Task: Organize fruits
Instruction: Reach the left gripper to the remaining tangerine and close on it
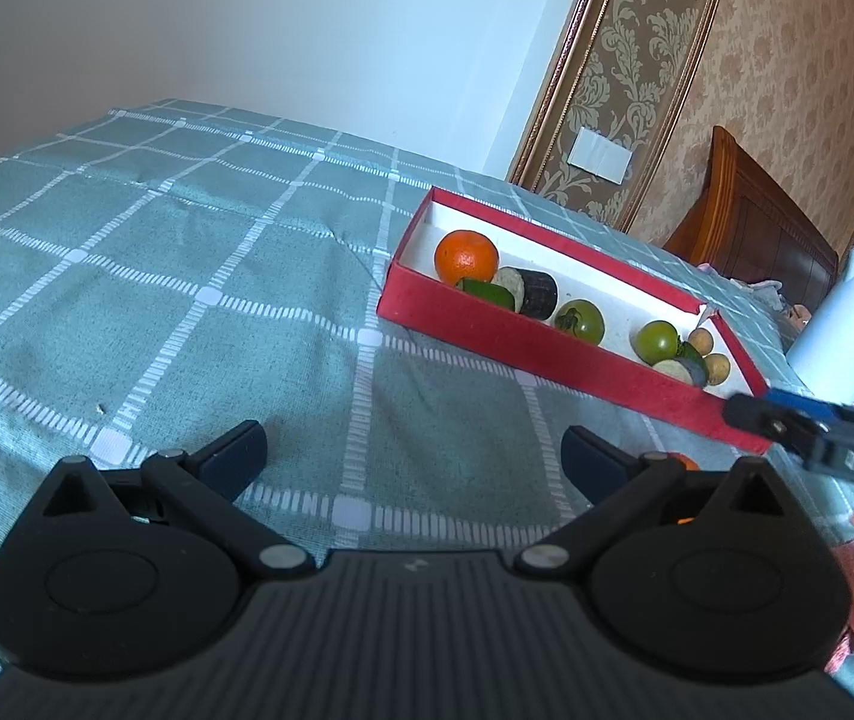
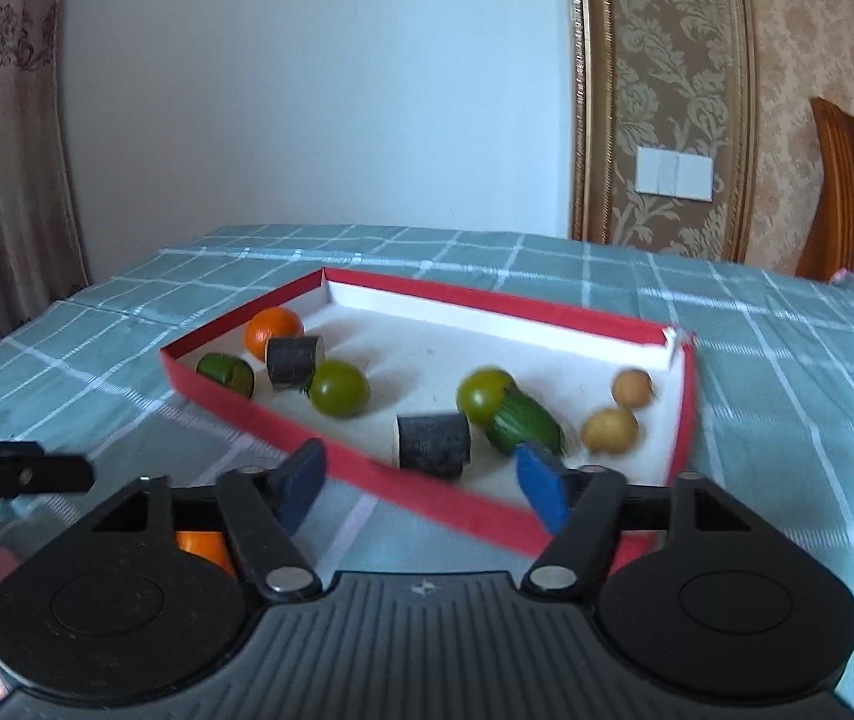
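Note:
A red box (image 1: pixel 535 345) with a white inside sits on the checked cloth; it also shows in the right wrist view (image 2: pixel 487 507). In it lie an orange (image 2: pixel 273 331), two green tomatoes (image 2: pixel 338 388), dark cylinder pieces (image 2: pixel 433 443), cucumber pieces (image 2: pixel 526 422) and two small yellow fruits (image 2: pixel 610 429). A second orange (image 2: pixel 203 546) lies on the cloth outside the box, mostly hidden behind the right gripper's body. My left gripper (image 1: pixel 411 456) is open and empty over the cloth, left of the box. My right gripper (image 2: pixel 420 483) is open and empty above the box's near wall.
The table carries a teal checked cloth (image 1: pixel 156 276). A white kettle (image 1: pixel 847 324) stands at the right past the box. A wooden headboard (image 1: pixel 751 222) and a patterned wall are behind. The right gripper's fingers (image 1: pixel 787 420) show at the left view's right edge.

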Demonstrator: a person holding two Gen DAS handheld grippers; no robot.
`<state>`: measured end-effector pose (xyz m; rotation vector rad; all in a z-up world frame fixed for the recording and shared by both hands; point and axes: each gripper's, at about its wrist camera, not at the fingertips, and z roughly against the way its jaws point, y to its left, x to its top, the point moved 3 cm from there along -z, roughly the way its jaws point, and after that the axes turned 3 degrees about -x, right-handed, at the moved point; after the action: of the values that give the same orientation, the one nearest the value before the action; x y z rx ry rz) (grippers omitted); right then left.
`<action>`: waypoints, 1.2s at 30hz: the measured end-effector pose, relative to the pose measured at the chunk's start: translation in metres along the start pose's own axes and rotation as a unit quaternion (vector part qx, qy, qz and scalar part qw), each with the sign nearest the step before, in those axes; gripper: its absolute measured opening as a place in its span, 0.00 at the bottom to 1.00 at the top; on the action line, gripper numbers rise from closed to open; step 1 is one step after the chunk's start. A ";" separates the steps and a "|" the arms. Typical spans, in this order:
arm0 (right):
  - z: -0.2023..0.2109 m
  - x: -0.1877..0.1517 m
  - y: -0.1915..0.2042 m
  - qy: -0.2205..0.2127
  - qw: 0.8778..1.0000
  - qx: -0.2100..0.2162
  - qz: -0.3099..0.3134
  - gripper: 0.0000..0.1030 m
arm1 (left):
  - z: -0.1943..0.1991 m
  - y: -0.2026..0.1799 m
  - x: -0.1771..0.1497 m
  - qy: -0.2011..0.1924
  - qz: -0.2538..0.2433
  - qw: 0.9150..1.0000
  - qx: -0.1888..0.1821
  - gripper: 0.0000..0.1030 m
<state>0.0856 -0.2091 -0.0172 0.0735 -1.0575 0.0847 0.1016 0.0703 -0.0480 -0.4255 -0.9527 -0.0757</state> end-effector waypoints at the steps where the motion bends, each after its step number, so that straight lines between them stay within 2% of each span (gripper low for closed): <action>1: 0.004 -0.003 -0.002 0.001 1.000 0.000 -0.002 0.72 | 0.000 0.000 0.000 0.000 0.000 1.000 0.000 1.00; 6: 0.011 -0.019 -0.008 0.007 0.999 -0.047 0.013 0.74 | 0.005 -0.001 -0.003 -0.014 0.021 1.000 -0.002 1.00; 9: 0.008 -0.025 -0.016 0.024 0.997 -0.068 0.009 0.76 | 0.015 -0.010 -0.004 -0.029 0.033 0.999 -0.025 1.00; 13: 0.004 -0.028 -0.038 0.049 0.995 -0.074 -0.046 0.78 | 0.014 -0.046 -0.002 -0.017 -0.032 0.999 -0.027 1.00; 16: 0.004 -0.030 -0.051 0.059 0.992 -0.075 -0.086 0.78 | 0.006 -0.072 -0.005 -0.006 -0.083 0.996 -0.034 1.00; 19: 0.005 -0.031 -0.057 0.056 0.990 -0.080 -0.104 0.78 | -0.005 -0.090 -0.008 0.016 -0.101 0.993 -0.060 1.00; 28: 0.011 -0.030 -0.064 0.038 0.986 -0.107 -0.121 0.79 | -0.024 -0.111 -0.010 0.031 -0.132 0.988 -0.077 1.00; 30: 0.013 -0.029 -0.068 0.032 0.984 -0.114 -0.130 0.86 | -0.027 -0.114 -0.012 0.029 -0.146 0.986 -0.069 0.97; 32: 0.014 -0.028 -0.071 0.029 0.983 -0.116 -0.140 0.87 | -0.031 -0.117 -0.015 0.036 -0.161 0.984 -0.066 0.82; 36: 0.014 -0.028 -0.073 0.030 0.982 -0.116 -0.147 0.87 | -0.040 -0.117 -0.022 0.049 -0.170 0.983 -0.050 0.76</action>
<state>0.0678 -0.2844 -0.0366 0.0144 -0.9806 -0.3024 0.0902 -0.0546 -0.0487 -0.3431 -0.9191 -0.4529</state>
